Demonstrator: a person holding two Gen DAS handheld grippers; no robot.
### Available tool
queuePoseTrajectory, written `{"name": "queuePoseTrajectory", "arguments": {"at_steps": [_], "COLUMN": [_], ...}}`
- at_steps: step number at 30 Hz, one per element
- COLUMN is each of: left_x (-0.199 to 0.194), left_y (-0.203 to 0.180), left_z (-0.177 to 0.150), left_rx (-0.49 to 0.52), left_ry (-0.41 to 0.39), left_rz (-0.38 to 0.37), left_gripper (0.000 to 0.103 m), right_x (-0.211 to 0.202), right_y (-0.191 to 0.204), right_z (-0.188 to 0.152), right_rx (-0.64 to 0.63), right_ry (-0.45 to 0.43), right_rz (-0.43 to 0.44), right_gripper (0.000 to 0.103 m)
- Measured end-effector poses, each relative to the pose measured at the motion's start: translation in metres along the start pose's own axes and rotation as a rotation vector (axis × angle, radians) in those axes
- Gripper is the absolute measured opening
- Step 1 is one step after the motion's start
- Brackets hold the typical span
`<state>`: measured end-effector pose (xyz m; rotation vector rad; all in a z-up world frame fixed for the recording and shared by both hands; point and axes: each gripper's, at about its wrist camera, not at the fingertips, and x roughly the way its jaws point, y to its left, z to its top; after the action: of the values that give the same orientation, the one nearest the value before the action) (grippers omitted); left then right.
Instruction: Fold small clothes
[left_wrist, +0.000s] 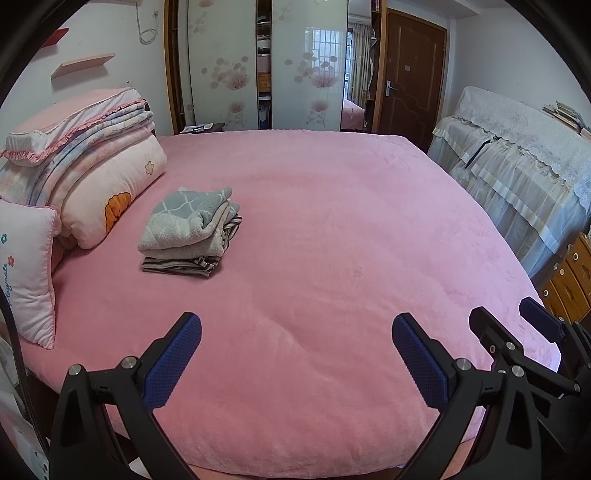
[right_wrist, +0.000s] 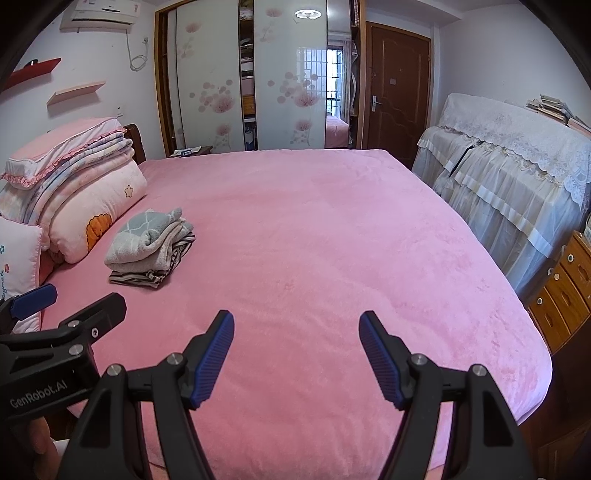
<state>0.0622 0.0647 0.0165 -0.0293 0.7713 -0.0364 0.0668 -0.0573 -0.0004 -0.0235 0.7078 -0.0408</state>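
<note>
You are holding the left gripper (left_wrist: 296, 334) and the right gripper (right_wrist: 296, 330) side by side over the near edge of the pink bed (left_wrist: 332, 221), both with jaws spread wide and gripping nothing. The stack of folded clothes (left_wrist: 190, 230) is lying ahead and to the left of both grippers, just beside the rolled quilt (left_wrist: 110, 192).

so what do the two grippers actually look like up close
Both the left gripper and right gripper have matte black angular plastic frames with silver round bolts at the joints. Their fingers carry blue textured pads. The left gripper's body bears white "GenRobot.AI" lettering.
</note>
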Motion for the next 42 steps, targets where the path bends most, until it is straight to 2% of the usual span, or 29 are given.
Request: {"name": "queuePoseTrajectory", "arguments": {"at_steps": [42], "left_x": [0.0037], "left_y": [-0.0053], "left_z": [-0.0013], "left_rx": [0.01], "left_ry": [0.022], "left_rz": [-0.024], "left_gripper": [0.103], "right_x": [-0.0009], "right_y": [-0.0029], "right_z": [-0.0024], "right_rx": [0.008], "right_ry": [-0.008], "right_rz": [-0.01], "right_gripper": [0.071]}}
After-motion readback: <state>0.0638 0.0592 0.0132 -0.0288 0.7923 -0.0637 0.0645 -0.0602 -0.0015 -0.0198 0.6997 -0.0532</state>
